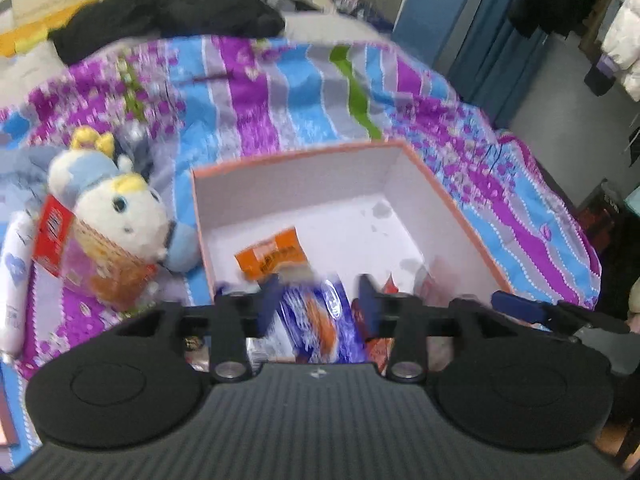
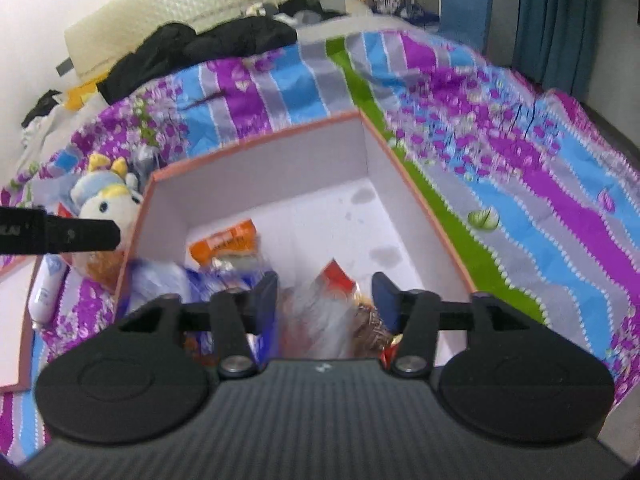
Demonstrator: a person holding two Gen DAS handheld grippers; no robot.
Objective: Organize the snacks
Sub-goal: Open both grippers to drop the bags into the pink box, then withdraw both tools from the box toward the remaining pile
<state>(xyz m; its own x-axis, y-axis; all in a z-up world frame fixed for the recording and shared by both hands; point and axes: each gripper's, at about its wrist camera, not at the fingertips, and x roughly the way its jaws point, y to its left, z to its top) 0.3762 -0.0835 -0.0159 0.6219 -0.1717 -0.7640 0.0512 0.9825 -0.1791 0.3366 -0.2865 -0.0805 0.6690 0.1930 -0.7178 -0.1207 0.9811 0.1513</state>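
Observation:
A white cardboard box with an orange rim (image 1: 296, 156) (image 2: 256, 140) lies open on the striped bedspread. An orange snack packet (image 1: 272, 258) (image 2: 224, 240) rests on its floor. My left gripper (image 1: 318, 300) hangs over the box's near end, open. A blue-and-white snack bag (image 1: 316, 316) lies between its fingers, and the pads stand clear of it. My right gripper (image 2: 325, 300) is beside it on the right, also open. A clear packet with a red top (image 2: 324, 312) sits loose between its jaws. Motion blur hides fine detail.
Left of the box lie a white-and-blue plush toy (image 1: 116, 204), a red-and-clear snack bag (image 1: 80, 256) and a white tube (image 1: 16, 280). The box's lid (image 2: 12, 320) is at the far left edge. Black clothes (image 1: 168, 12) are heaped at the bed's far end.

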